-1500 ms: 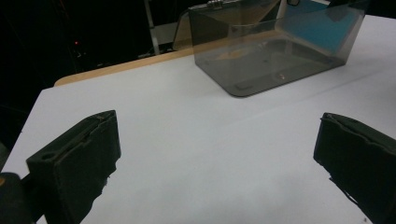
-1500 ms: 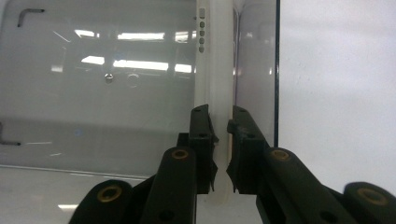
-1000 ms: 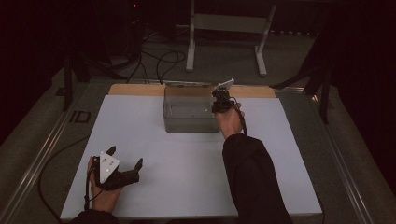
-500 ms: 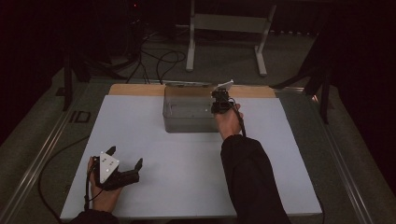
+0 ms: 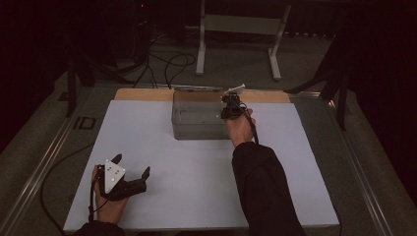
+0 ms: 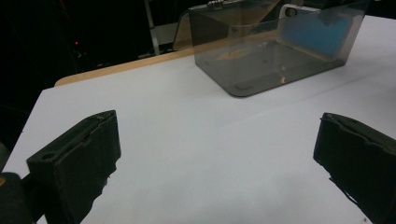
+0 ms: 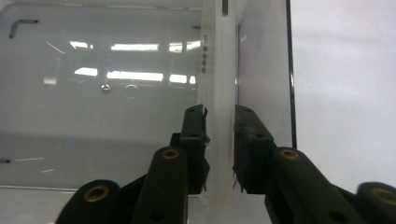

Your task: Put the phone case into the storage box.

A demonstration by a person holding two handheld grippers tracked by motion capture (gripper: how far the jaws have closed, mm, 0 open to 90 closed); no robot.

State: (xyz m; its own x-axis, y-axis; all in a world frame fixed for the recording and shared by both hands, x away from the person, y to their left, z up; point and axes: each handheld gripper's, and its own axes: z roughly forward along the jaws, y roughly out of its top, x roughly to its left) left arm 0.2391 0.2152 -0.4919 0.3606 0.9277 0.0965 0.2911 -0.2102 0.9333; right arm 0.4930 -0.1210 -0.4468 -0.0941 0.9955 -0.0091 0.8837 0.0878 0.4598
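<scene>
Work in hand: a white phone [image 7: 218, 93] is being stood on edge inside the smoked clear box [image 5: 199, 118], against its right end wall, at the far middle of the bench [image 5: 162, 162]
Right gripper: the right gripper [image 7: 219, 135] reaches down into the right end of the box; its jaws have just been opening a little, the phone's edge is between them, the left pad looks about touching, a thin gap shows at the right pad, so the grip looks slackened
Left gripper: the left gripper [image 5: 129, 183] rests at the near left of the bench, jaws spread wide, holding nothing, well apart from the box
Phone seen from the left: its blue face [image 6: 313, 35] and camera lens show through the box wall
Risk, tipping: released on its thin edge, the phone may fall flat onto the box floor if it is not leaning on the wall
Risk, snagging: with a pad this close, lifting the gripper out could drag the phone up or knock it over
Risk, box shift: the gripper could catch the rim and slide the light box across the bench
Writing: "ID" [image 5: 84, 123] reads on the grey frame left of the bench; no brand or label can be read on the phone or box
</scene>
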